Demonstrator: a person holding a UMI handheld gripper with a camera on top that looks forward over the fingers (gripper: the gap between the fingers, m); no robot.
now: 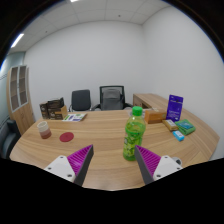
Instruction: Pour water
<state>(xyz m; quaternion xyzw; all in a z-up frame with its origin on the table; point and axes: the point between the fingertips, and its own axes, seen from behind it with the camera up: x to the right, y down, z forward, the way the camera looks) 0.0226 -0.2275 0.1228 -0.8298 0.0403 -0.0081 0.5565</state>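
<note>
Between the open claw fingers stands a green bottle, untouched

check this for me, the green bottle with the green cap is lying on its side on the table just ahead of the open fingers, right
Not quite. In the gripper view the green bottle with the green cap stands upright on the table, not on its side. The rest holds: it is just ahead of the gripper, whose fingers are open and not touching it.

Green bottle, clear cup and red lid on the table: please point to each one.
green bottle (133,136), gripper view, on its label.
clear cup (44,129), gripper view, on its side wall.
red lid (66,137), gripper view, on its top.
</note>
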